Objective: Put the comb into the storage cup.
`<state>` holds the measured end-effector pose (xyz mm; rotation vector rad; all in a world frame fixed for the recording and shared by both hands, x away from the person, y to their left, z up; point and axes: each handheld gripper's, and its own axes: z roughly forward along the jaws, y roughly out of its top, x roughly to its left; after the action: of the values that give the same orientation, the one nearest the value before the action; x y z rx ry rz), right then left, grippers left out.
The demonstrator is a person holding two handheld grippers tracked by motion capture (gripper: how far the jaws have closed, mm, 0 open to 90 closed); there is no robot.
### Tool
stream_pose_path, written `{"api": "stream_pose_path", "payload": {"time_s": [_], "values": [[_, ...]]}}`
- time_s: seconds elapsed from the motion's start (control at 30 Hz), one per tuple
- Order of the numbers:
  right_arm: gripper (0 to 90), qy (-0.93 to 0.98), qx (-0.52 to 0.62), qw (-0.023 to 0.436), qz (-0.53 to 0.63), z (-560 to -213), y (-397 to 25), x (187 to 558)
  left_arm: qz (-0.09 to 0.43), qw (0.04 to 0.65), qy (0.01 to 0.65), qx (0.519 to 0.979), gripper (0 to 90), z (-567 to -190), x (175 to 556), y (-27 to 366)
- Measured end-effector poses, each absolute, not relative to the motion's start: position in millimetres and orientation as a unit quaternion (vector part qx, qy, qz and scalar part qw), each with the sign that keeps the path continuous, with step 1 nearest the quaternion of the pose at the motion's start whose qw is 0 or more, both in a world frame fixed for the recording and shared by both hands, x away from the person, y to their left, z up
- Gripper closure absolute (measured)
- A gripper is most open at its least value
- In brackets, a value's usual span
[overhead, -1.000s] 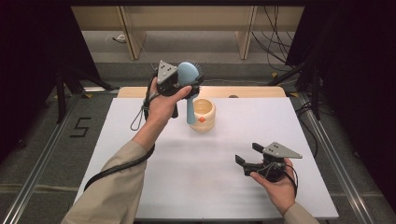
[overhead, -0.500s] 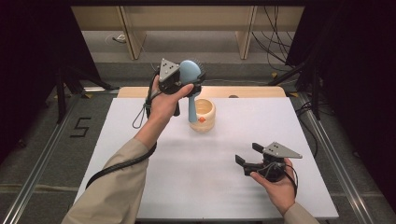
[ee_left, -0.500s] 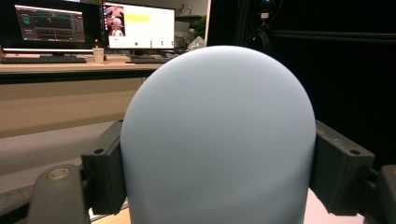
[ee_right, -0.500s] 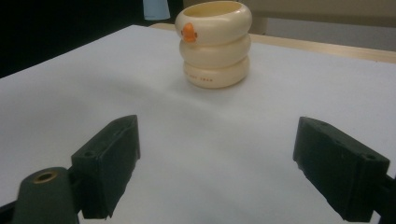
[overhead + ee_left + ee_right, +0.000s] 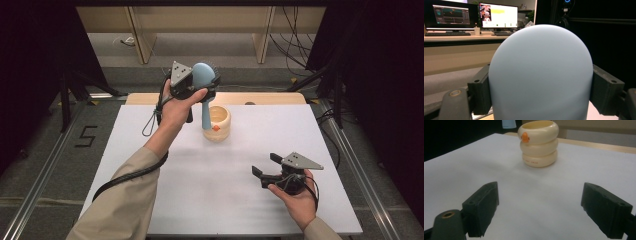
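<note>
Brush (image 5: 204, 82): pale blue, rounded head uppermost, handle pointing down. Head clamped between the jaws of the left gripper (image 5: 200, 84); the left gripper view has the head (image 5: 540, 72) pressed by a jaw on each side. Held above and just left of the cup, handle end at the cup's rim.

Cup (image 5: 218, 123): cream, stacked-ring shape, small orange mark on its side (image 5: 524, 137). Upright on the white table (image 5: 150, 150), toward the far edge.

Right gripper (image 5: 263, 165): jaws wide apart, nothing between them. Held low over the table, well nearer the person than the cup and to its right, facing the cup.
</note>
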<state>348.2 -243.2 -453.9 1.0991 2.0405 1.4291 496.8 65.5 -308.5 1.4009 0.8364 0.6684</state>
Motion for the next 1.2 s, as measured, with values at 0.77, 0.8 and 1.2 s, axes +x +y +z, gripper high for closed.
{"api": "stream_pose_path", "payload": {"time_s": [0.77,0.8,1.2], "values": [[15.8,0.733,0.395,0.206,0.514,-454.2,-243.5,348.4,0.292,0.645,0.359,0.608,19.7,-309.9,504.7,60.1],[15.8,0.733,0.395,0.206,0.514,-454.2,-243.5,348.4,0.293,0.645,0.358,0.609,19.7,-309.8,504.8,60.1],[15.8,0.732,0.396,0.206,0.515,-454.4,-243.8,348.8,0.294,0.649,0.354,0.606,19.7,-303.8,504.2,58.0]]}}
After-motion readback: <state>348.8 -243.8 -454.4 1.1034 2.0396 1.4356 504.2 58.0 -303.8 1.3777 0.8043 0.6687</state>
